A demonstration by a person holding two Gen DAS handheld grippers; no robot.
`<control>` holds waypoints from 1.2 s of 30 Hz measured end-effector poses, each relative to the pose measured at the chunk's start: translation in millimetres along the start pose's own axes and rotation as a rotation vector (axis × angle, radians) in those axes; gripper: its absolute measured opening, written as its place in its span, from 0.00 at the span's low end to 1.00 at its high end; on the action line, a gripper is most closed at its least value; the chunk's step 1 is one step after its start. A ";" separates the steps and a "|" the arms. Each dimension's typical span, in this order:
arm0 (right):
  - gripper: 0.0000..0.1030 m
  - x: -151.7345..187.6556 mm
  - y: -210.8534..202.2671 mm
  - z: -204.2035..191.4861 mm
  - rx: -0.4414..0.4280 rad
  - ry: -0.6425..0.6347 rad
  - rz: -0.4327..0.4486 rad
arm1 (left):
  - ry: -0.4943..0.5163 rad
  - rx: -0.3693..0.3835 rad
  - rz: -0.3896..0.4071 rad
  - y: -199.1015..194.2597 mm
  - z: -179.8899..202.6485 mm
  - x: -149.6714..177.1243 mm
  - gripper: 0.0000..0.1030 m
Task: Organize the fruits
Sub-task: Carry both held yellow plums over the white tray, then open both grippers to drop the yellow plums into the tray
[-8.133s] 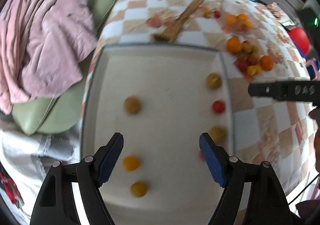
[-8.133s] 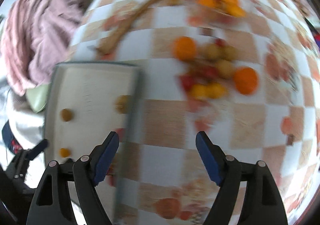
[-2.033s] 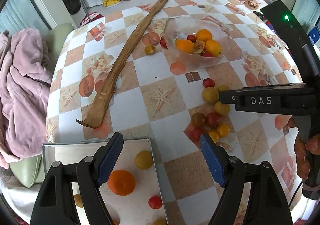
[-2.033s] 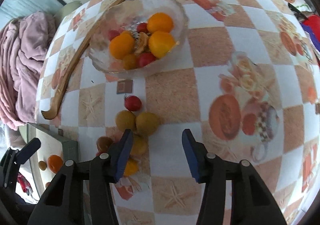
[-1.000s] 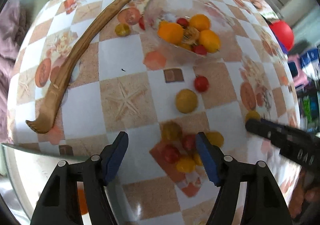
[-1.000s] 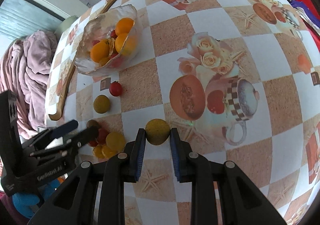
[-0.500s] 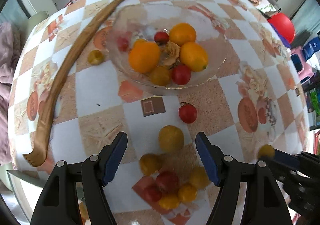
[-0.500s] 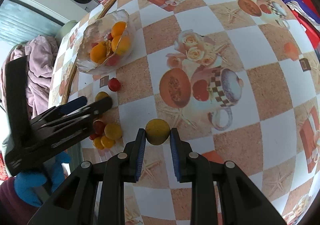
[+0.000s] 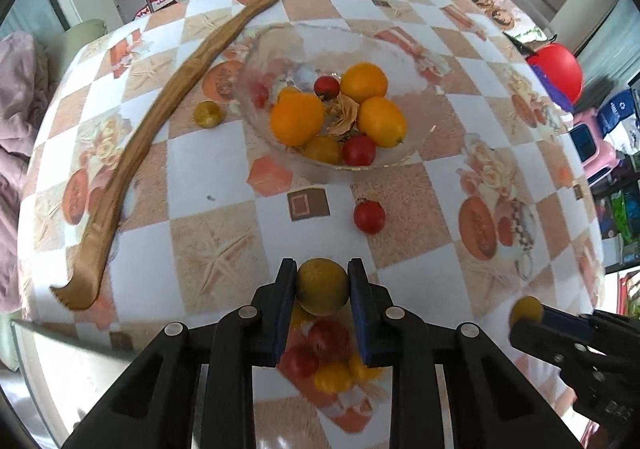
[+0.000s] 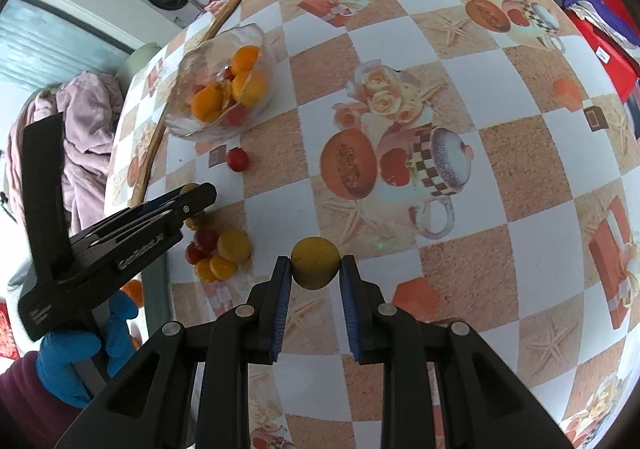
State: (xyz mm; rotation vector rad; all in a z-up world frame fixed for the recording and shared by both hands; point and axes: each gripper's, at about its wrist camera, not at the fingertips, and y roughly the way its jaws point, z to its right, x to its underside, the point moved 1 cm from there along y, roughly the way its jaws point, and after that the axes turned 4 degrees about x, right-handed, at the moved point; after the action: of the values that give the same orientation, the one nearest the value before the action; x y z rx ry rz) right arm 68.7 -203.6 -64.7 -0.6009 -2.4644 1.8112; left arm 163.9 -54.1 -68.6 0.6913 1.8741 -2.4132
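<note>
Both grippers' fingers are clamped on yellow-green fruits: left gripper (image 9: 322,291) on one fruit (image 9: 322,286), right gripper (image 10: 316,281) on another (image 10: 315,263); squeeze gently, lift straight, clearing the small-fruit pile (image 9: 328,353) on the surface (image 9: 224,249).

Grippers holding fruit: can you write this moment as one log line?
left gripper: shut on yellow-green round fruit | right gripper: shut on dull yellow round fruit | clear glass bowl: holds oranges, tomatoes

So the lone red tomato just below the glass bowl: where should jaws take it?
Grip the red tomato across its round middle, coming from above. It sits alone on the tablecloth, apart from the glass bowl, so both sides are free; its small stem nub points up and leaves little else to hold.
</note>
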 end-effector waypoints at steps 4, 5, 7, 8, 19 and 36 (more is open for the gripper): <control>0.26 4.2 -1.6 -18.2 -0.006 -0.034 -0.003 | -0.021 0.008 0.031 -26.5 -11.6 15.0 0.27; 0.26 5.7 -1.2 -23.3 -0.009 -0.043 -0.004 | -0.026 0.008 0.039 -33.6 -14.7 21.3 0.27; 0.26 9.5 -1.5 -33.4 -0.013 -0.062 -0.007 | -0.038 0.003 0.053 -46.9 -23.7 29.5 0.27; 0.26 12.7 -1.1 -41.1 -0.016 -0.076 -0.010 | -0.043 -0.002 0.059 -51.0 -26.8 32.3 0.27; 0.26 52.0 11.1 -123.9 -0.057 -0.218 -0.063 | -0.166 -0.083 0.071 -101.8 -96.4 119.8 0.27; 0.26 95.8 57.8 -224.3 -0.054 -0.404 -0.160 | -0.310 -0.184 0.024 -96.7 -183.2 187.5 0.27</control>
State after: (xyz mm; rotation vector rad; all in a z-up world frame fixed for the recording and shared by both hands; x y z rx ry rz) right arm 51.5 46.5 -64.9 -0.0324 -2.7142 1.9680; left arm 29.8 190.9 -78.6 0.3062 1.9096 -2.1458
